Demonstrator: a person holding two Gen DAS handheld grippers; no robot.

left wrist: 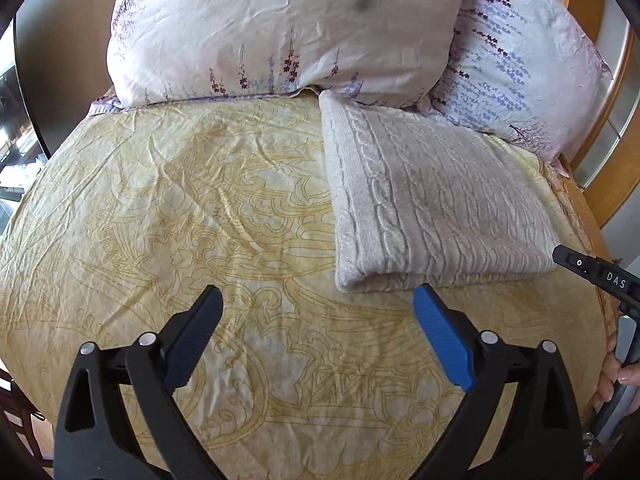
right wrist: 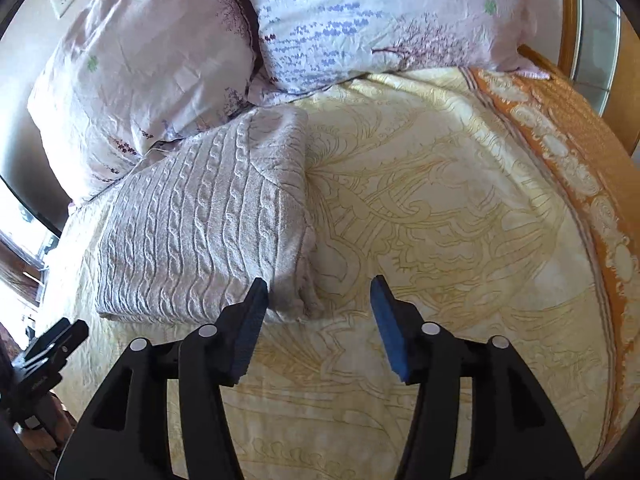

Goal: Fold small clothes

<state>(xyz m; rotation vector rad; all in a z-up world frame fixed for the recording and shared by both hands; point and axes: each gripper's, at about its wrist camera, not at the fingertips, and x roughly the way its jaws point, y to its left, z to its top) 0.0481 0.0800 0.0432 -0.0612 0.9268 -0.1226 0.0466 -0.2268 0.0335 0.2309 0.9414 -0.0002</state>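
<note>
A folded cream cable-knit sweater (left wrist: 436, 200) lies flat on the yellow patterned bedspread (left wrist: 192, 208), its far end against the pillows. My left gripper (left wrist: 318, 298) is open and empty, just in front of the sweater's near folded edge. In the right wrist view the sweater (right wrist: 200, 224) lies left of centre. My right gripper (right wrist: 320, 286) is open and empty over the sweater's near right corner, its left finger above the cloth. The right gripper's body (left wrist: 596, 276) shows at the right edge of the left wrist view.
Two floral pillows (left wrist: 280, 28) (right wrist: 380, 16) lean at the head of the bed. An orange patterned border (right wrist: 580, 152) runs along the bed's right side by a wooden frame (left wrist: 580, 4). The left gripper's body (right wrist: 52, 344) shows at the lower left.
</note>
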